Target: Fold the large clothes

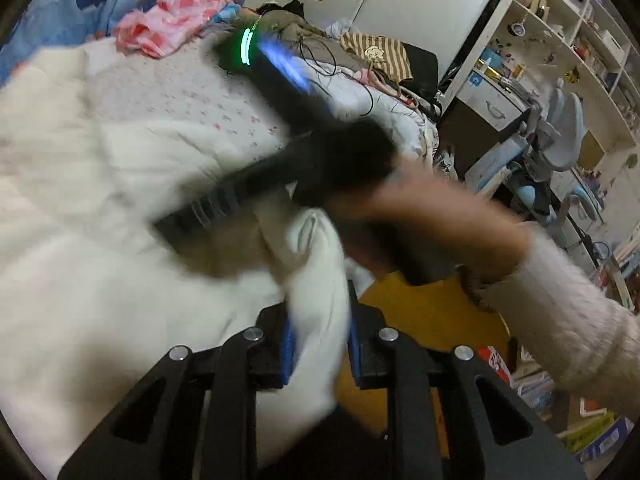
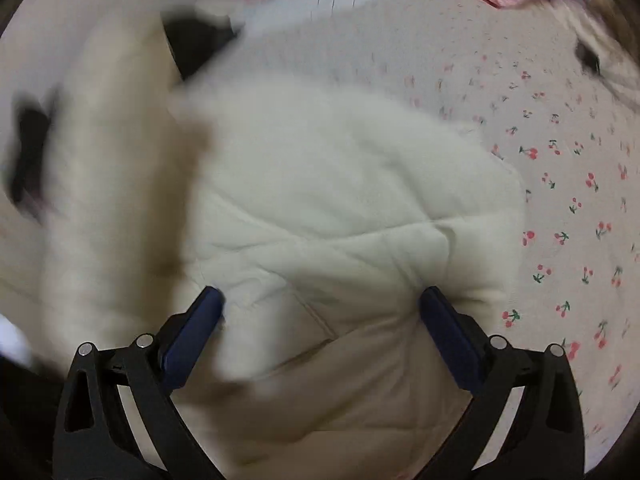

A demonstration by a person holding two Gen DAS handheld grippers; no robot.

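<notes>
Cream padded jacket [image 2: 340, 208] spread on bed over cherry-print sheet [image 2: 560, 184]. Left gripper [image 1: 318, 344] pads clamped together on bunched fold of jacket near bed's right edge. Right gripper [image 2: 320, 320] jaws wide apart above jacket, fabric between fingers, pads not pressing. In left wrist view, person's hand [image 1: 432, 224] holds blurred right gripper, knit sleeve [image 1: 568, 308] near right. Pink-checked cloth [image 1: 168, 24] far on bed. Shelves [image 1: 568, 40] far right.

left tool [image 1: 318, 344] clamped on cloth; right tool [image 2: 320, 336] jaws wide, tilted down.
</notes>
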